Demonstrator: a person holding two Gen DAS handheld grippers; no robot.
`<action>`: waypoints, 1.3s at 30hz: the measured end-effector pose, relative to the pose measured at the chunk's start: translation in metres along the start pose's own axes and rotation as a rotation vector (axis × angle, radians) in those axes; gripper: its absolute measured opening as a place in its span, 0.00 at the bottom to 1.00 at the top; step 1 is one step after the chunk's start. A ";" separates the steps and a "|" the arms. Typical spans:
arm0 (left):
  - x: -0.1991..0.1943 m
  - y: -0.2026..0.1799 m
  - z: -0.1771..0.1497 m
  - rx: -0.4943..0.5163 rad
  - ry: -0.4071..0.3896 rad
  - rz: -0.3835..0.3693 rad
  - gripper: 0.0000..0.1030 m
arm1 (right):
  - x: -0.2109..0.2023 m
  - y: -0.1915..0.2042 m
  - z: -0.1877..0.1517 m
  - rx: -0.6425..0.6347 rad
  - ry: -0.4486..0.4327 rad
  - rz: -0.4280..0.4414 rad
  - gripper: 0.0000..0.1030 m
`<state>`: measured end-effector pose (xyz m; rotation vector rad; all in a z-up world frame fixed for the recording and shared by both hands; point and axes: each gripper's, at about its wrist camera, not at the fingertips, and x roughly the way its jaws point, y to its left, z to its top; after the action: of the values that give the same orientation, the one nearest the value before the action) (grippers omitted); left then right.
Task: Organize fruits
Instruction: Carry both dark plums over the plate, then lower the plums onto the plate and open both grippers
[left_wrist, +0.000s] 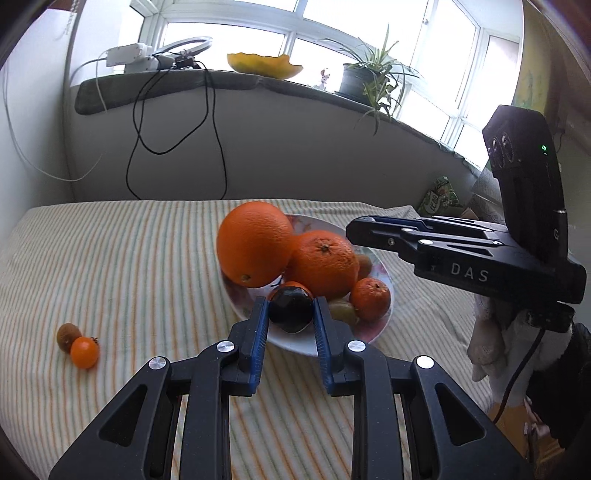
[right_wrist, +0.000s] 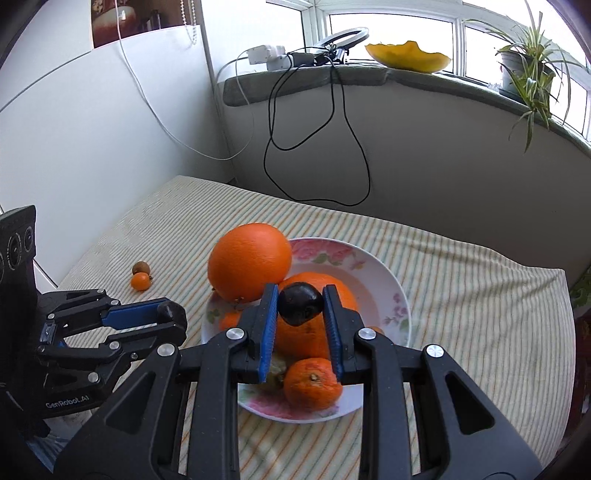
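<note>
Left gripper (left_wrist: 290, 314) angled down, pads clamped on a dark fruit (left_wrist: 290, 309), right gripper (right_wrist: 300, 306) likewise angled down, pinching a second dark fruit (right_wrist: 300, 303), plate (right_wrist: 391, 280) beyond both fingertips holding oranges (right_wrist: 249, 261) and a mandarin (right_wrist: 313, 382), two small fruits (left_wrist: 78, 344) left of the fingers on the cloth (left_wrist: 110, 258).

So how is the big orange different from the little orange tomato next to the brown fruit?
The big orange is far larger than the little tomato. The orange leans on the flowered plate at its rim, touching another orange; the tomato lies on the striped cloth, off the plate, touching the small brown fruit. The orange's skin looks dimpled, the tomato's smooth and shiny. Both are round and orange.
</note>
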<state>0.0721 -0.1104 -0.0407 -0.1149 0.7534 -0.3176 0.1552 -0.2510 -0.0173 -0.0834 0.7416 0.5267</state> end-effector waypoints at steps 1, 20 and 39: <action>0.002 -0.004 0.000 0.006 0.003 -0.005 0.22 | 0.001 -0.005 0.000 0.007 0.002 -0.005 0.25; 0.034 -0.031 0.016 0.063 0.021 -0.026 0.22 | 0.033 -0.049 0.006 0.061 0.047 -0.028 0.25; 0.040 -0.026 0.016 0.073 0.011 -0.001 0.35 | 0.041 -0.049 0.007 0.051 0.060 -0.005 0.25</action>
<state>0.1039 -0.1478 -0.0499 -0.0445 0.7518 -0.3462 0.2089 -0.2742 -0.0446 -0.0537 0.8125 0.5023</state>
